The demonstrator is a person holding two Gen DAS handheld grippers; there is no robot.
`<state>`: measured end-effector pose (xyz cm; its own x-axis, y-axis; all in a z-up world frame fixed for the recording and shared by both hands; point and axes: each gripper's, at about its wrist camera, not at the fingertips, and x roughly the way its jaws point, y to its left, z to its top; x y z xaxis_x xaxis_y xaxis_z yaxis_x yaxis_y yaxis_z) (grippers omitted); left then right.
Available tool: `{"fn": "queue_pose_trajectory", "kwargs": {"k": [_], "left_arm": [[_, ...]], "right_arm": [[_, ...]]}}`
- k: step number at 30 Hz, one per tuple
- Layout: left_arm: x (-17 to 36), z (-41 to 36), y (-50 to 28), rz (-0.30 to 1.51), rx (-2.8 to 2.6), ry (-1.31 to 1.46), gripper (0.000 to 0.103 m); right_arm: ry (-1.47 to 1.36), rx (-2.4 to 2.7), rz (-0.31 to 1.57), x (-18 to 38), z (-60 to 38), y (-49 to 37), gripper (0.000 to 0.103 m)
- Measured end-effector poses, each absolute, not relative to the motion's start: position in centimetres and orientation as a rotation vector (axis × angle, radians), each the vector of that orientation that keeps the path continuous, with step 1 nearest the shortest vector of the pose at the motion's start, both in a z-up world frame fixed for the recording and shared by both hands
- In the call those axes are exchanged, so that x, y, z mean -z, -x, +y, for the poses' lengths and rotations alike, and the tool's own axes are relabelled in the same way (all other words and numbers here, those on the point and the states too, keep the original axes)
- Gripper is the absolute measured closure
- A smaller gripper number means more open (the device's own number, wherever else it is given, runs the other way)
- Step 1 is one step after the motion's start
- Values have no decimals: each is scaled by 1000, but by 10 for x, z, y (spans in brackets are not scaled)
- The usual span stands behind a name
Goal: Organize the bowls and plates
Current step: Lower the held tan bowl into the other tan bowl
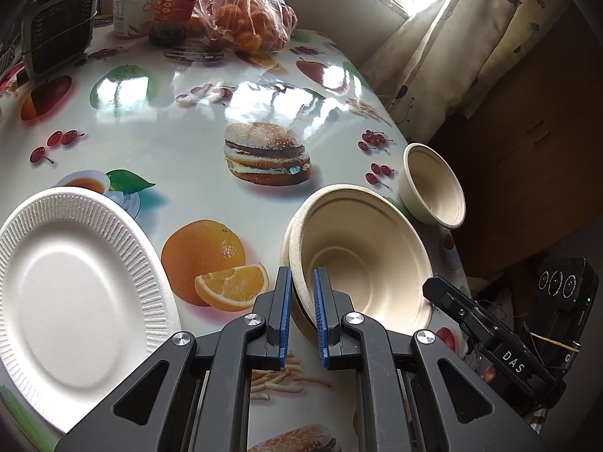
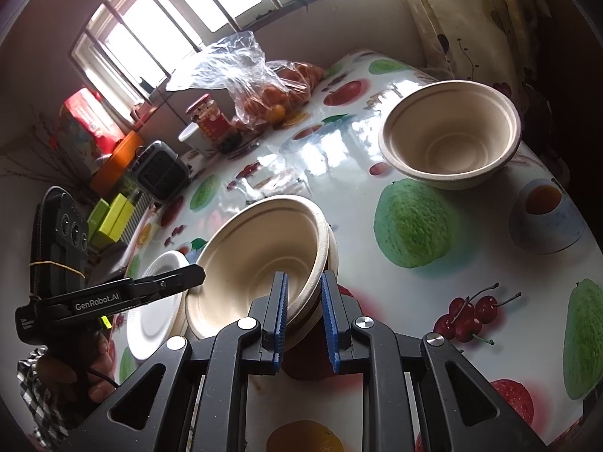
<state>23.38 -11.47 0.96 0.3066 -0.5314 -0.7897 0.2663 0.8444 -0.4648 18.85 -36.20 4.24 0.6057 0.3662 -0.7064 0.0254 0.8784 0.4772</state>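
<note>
Two nested beige pulp bowls sit tilted on the fruit-print tablecloth, pinched from opposite sides. The left gripper is nearly closed on the near rim, blue pads on either side of the wall, and the right gripper is clamped the same way on the far rim. A third bowl of the same kind stands alone near the table edge by the curtain, and a white fluted paper plate lies just beside the stack on the other side.

The main risk appears to be the thin rims: both grips probably catch both layers, so the soft pulp could crease or tear if the hands pull apart. If one grip holds only the inner bowl, lifting could separate the pair and drop the outer one. The lone bowl could be knocked off the edge.
</note>
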Motion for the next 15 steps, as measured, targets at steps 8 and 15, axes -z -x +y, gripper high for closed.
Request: {"fn": "queue_pose_trajectory", "kwargs": {"k": [8, 15], "left_arm": [[-9, -115, -234, 1145, 534, 264, 91], [-7, -114, -235, 1142, 534, 261, 91]], "right_arm": [[-475, -204, 910, -41, -361, -188, 85], [-470, -202, 913, -38, -360, -188, 85]]}}
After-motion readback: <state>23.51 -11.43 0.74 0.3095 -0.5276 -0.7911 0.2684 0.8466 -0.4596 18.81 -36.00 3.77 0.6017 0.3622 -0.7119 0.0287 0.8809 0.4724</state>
